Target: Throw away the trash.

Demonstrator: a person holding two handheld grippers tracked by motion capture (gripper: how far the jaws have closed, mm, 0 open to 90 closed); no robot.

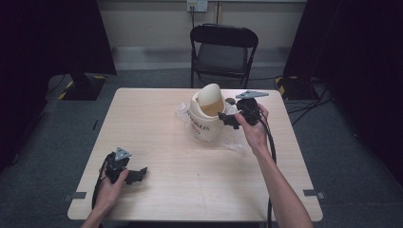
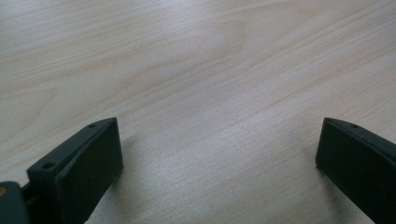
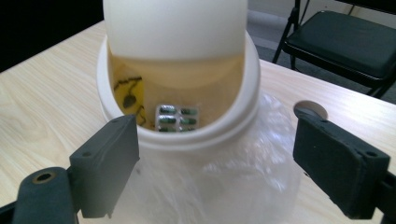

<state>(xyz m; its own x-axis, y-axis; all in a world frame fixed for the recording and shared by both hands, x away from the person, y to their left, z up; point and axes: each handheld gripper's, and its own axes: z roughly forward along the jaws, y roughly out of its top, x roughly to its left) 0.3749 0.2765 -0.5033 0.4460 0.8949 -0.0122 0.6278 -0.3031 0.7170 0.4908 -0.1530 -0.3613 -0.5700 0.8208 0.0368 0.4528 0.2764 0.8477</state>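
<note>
A small cream bin stands at the table's far middle, its swing lid tipped open. A clear plastic bag spreads out from under it. My right gripper is at the bin's right side, open and holding nothing. In the right gripper view the open gripper faces the bin's mouth. Inside lie a silver blister pack of dark pills and a yellow scrap with black marks. My left gripper rests open on the table's front left, and in its own view the gripper has bare wood between its jaws.
The light wooden table has a black folding chair behind its far edge. A small round grey thing lies on the table just past the bin. Black curtains hang at both sides, and cables lie on the floor at the right.
</note>
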